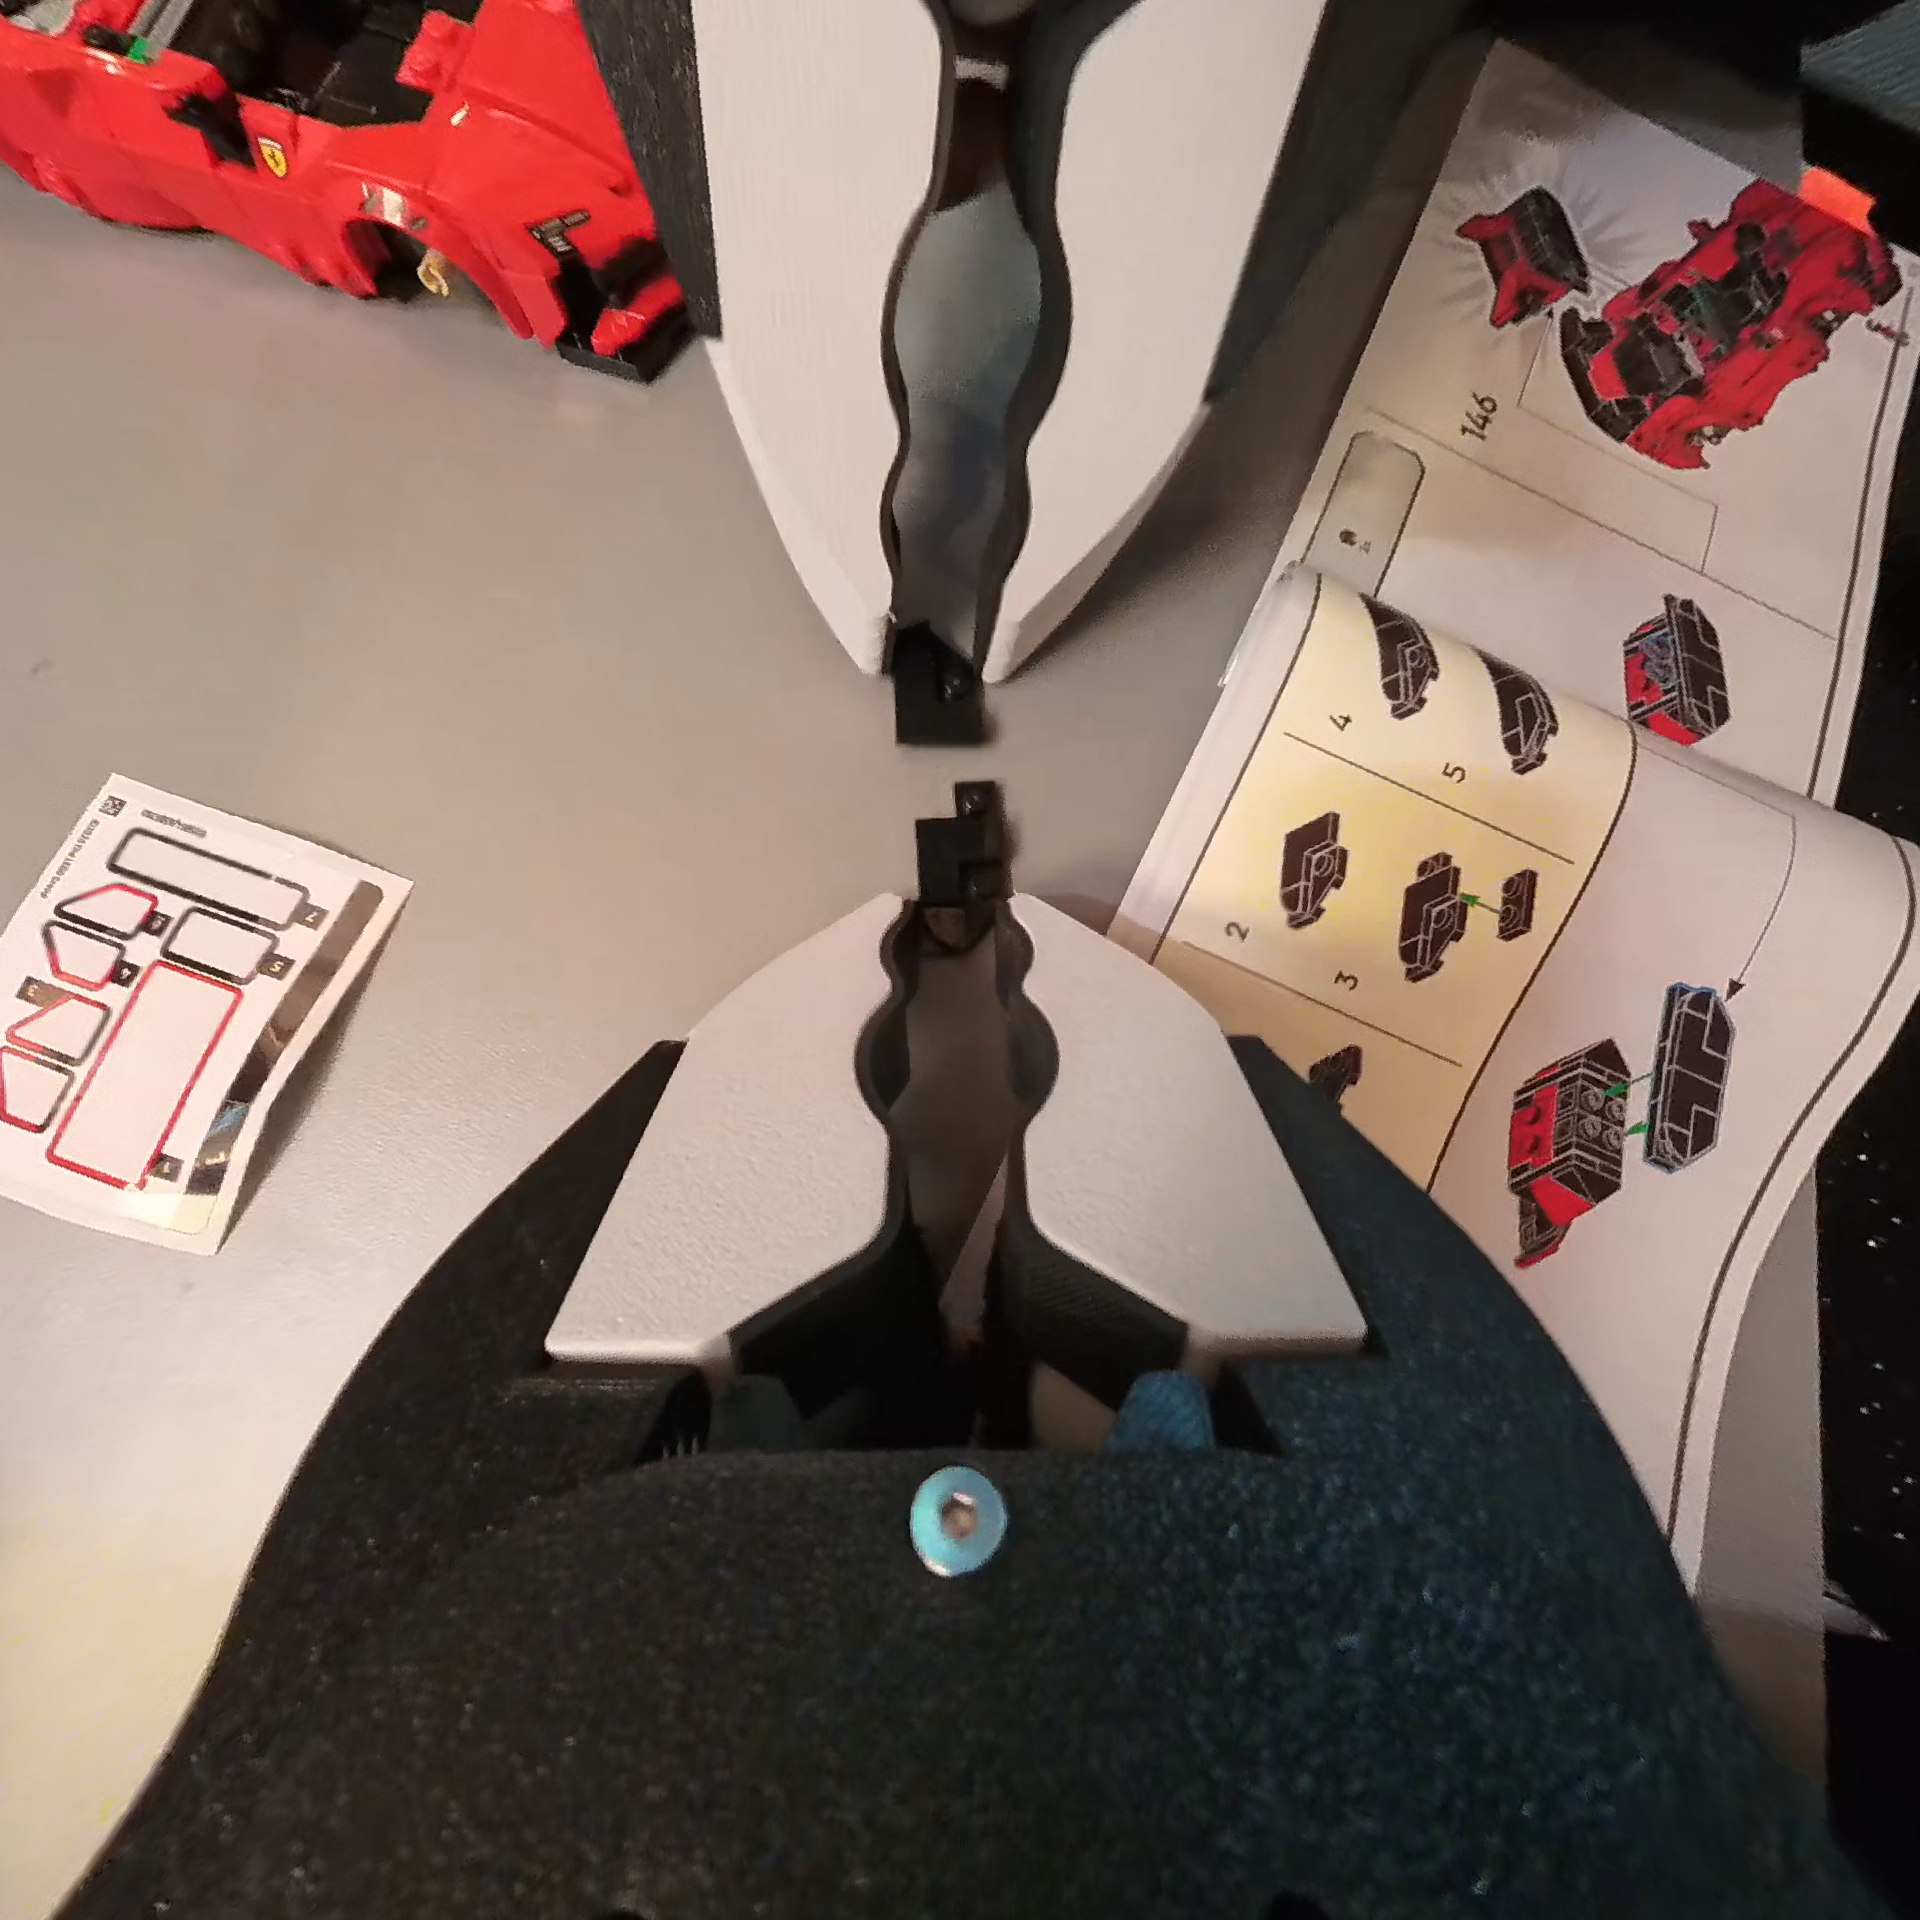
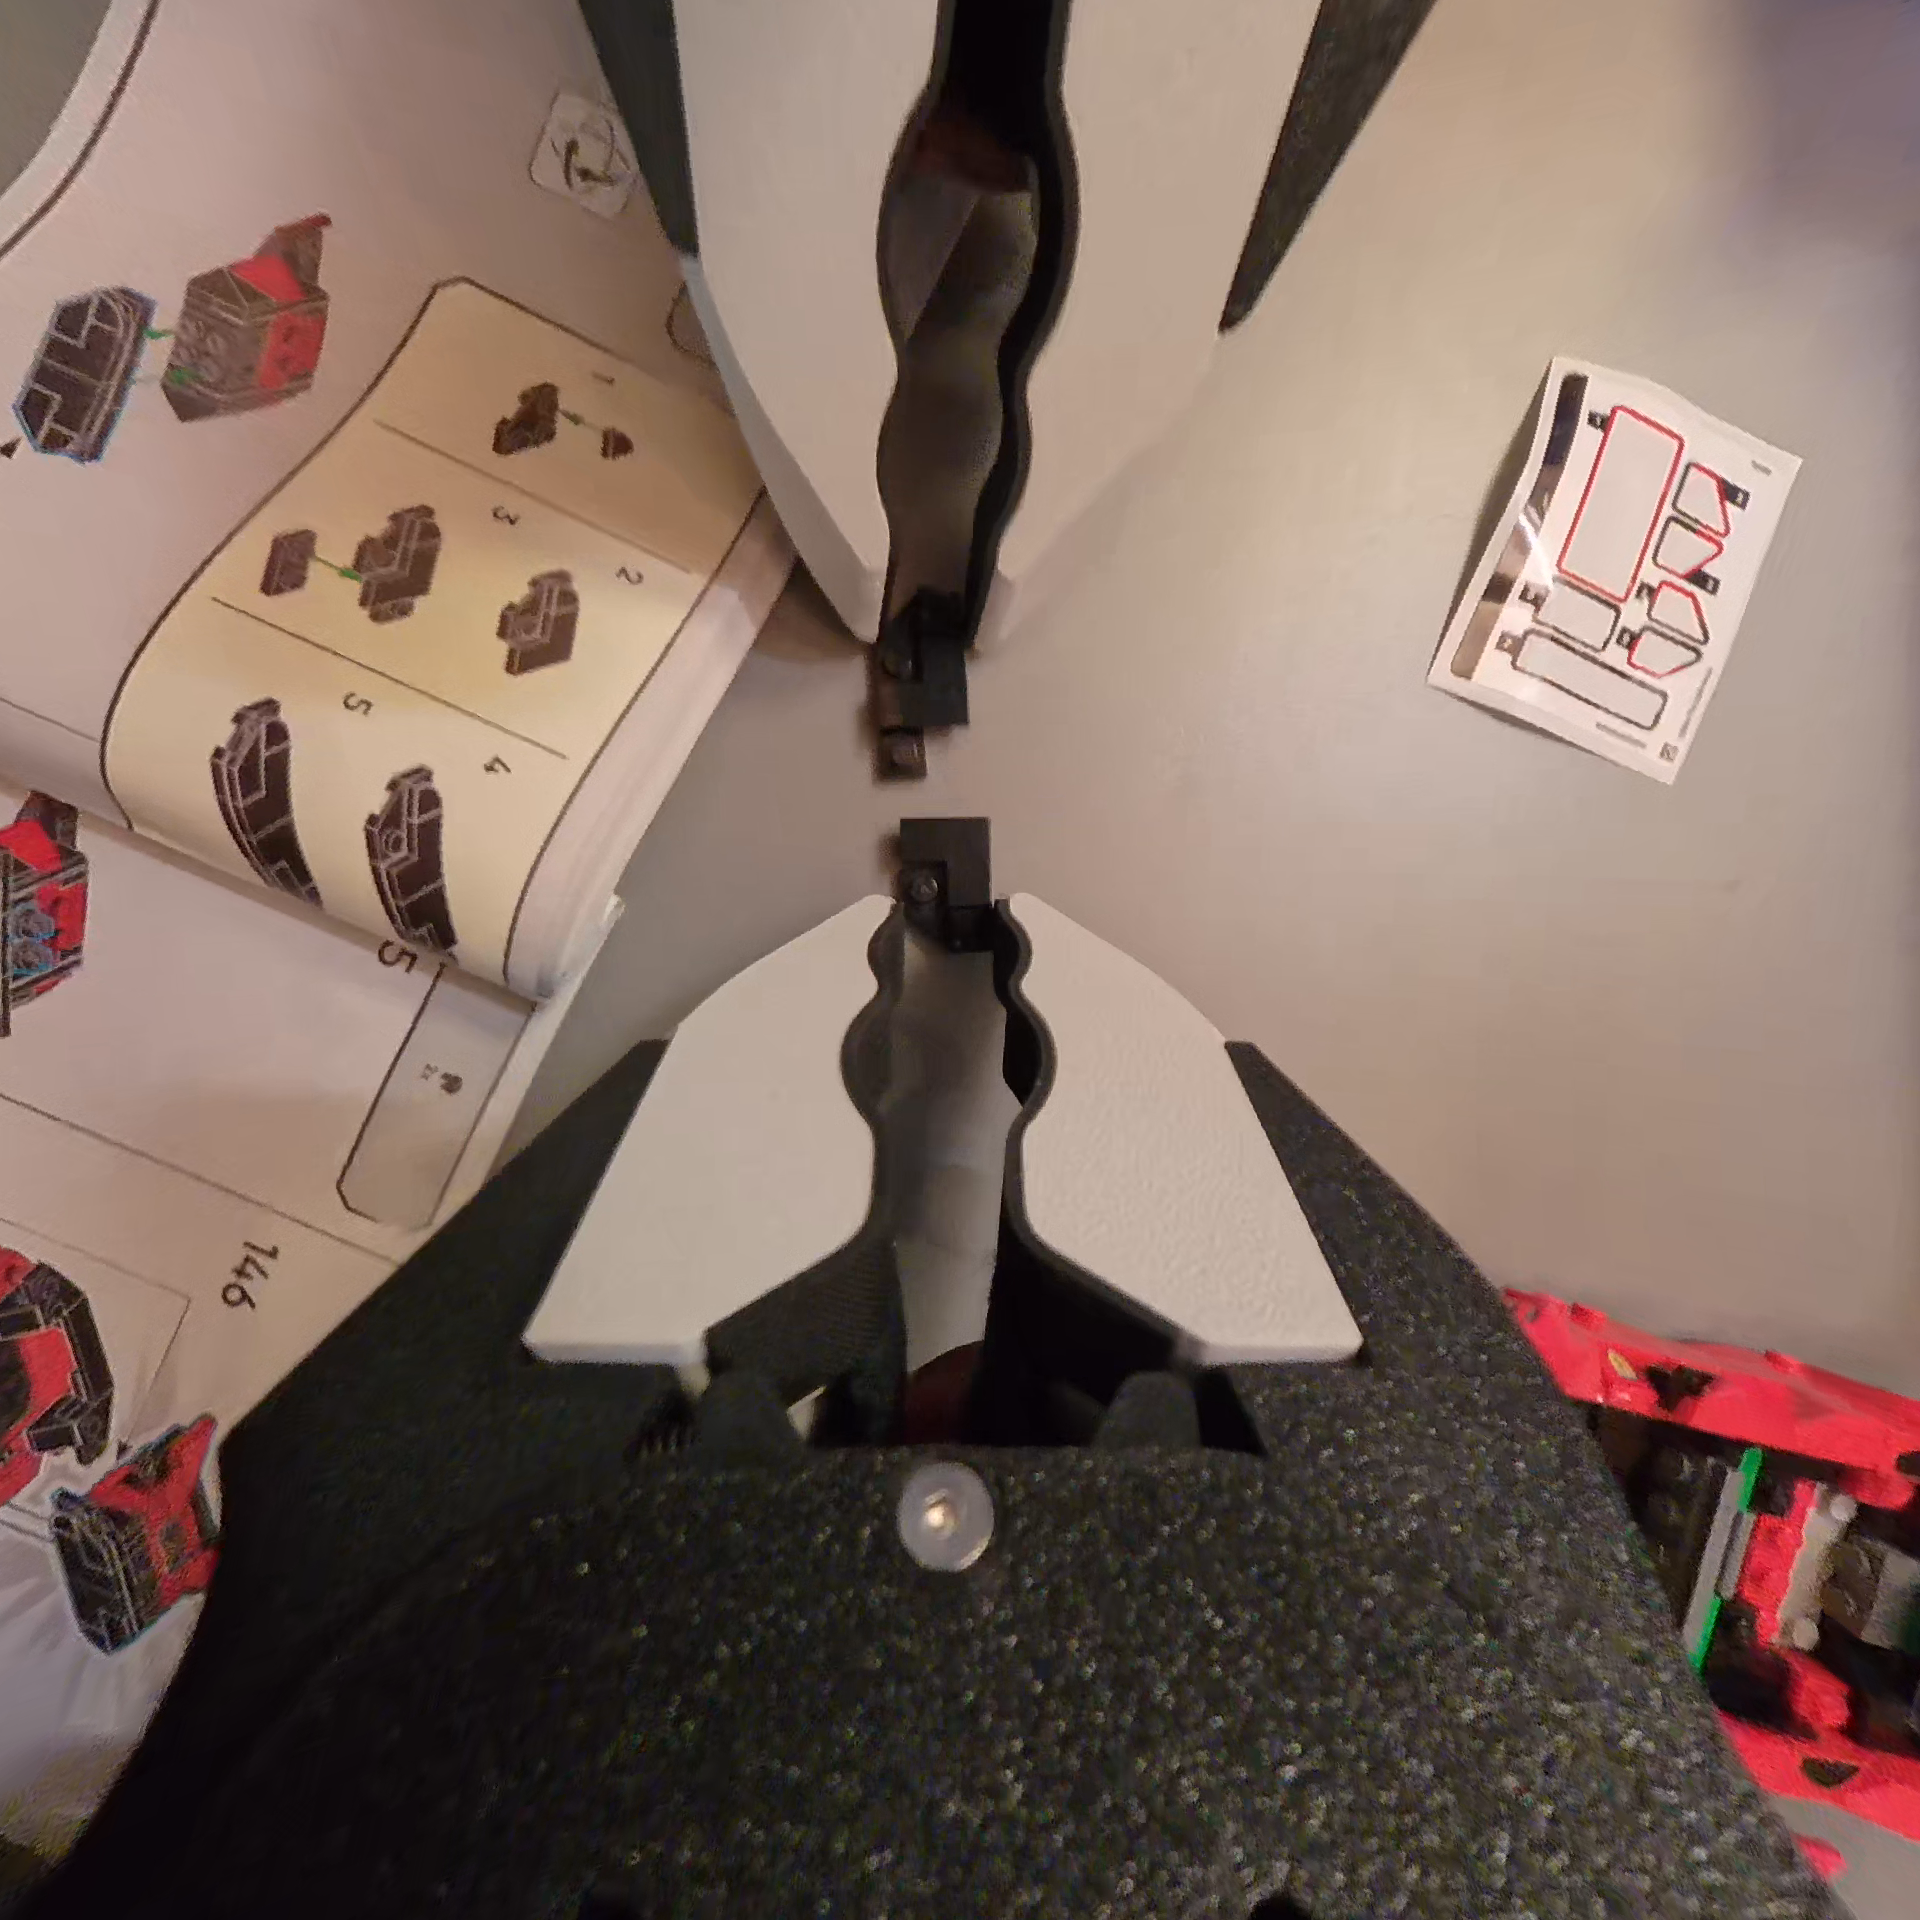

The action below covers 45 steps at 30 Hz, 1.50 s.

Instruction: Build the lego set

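Note:
My left gripper [image 1: 961, 902] is shut on a small black stepped lego piece [image 1: 964, 844] that sticks out past its tips. My right gripper [image 2: 943, 906] is shut on another small black lego piece [image 2: 943, 871]. The two grippers face each other tip to tip above the grey table, with a small gap between the two pieces. In the left wrist view the right gripper [image 1: 940, 665] comes in from the top with its black piece [image 1: 937, 707]. In the right wrist view the left gripper [image 2: 925, 634] comes in from the top with its piece [image 2: 920, 698].
A red lego car [image 1: 343, 177] stands at the far left in the left wrist view, and shows at the lower right in the right wrist view [image 2: 1756, 1538]. An open instruction booklet [image 1: 1507, 831] lies to the right. A sticker sheet [image 1: 177, 1008] lies flat on the grey table [image 1: 520, 623]. About 5 centimetres separates my left fingertips from my right.

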Each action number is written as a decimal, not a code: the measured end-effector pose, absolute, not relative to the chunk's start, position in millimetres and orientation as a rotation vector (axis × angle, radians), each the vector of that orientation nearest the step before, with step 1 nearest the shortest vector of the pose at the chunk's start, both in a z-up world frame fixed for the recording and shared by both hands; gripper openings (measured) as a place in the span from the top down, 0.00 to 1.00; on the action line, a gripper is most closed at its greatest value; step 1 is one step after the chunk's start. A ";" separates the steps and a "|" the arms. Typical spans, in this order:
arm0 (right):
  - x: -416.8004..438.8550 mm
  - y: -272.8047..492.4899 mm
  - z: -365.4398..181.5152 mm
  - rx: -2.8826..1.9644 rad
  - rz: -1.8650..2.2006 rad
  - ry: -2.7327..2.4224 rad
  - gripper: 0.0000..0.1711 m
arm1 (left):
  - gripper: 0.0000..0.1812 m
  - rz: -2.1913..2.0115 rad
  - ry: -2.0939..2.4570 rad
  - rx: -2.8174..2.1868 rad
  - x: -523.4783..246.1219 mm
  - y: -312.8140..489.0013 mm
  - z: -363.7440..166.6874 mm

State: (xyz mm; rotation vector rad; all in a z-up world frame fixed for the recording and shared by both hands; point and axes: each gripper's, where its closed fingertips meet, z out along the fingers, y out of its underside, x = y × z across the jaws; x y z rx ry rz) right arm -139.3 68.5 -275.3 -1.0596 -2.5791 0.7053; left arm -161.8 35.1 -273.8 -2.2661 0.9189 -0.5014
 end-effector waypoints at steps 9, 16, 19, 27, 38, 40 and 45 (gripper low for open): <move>-112.4 98.4 -239.0 -1.169 0.703 -2.449 0.83 | 0.83 -0.527 0.946 -2.278 -167.5 30.1 -269.0; 13.8 160.1 -217.5 -1.721 0.495 -2.137 0.95 | 0.83 -0.414 0.821 -2.205 -184.4 33.0 -250.9; 34.9 158.9 -248.5 -1.875 0.447 -2.077 0.94 | 0.86 -0.347 0.729 -2.125 -191.3 38.2 -231.7; 8.4 165.6 -278.8 -1.956 0.481 -2.001 0.95 | 0.86 -0.318 0.732 -2.067 -178.3 22.6 -215.6; -98.5 73.6 -277.2 -1.116 0.728 -2.604 0.95 | 0.89 -0.362 0.884 -2.113 -156.5 23.5 -237.0; -112.0 64.5 -276.9 -1.041 0.743 -2.645 0.95 | 0.89 -0.371 0.907 -2.111 -152.8 24.7 -238.2; -123.3 62.8 -257.3 -1.018 0.833 -2.602 0.91 | 0.89 -0.379 0.914 -2.108 -153.7 24.4 -240.9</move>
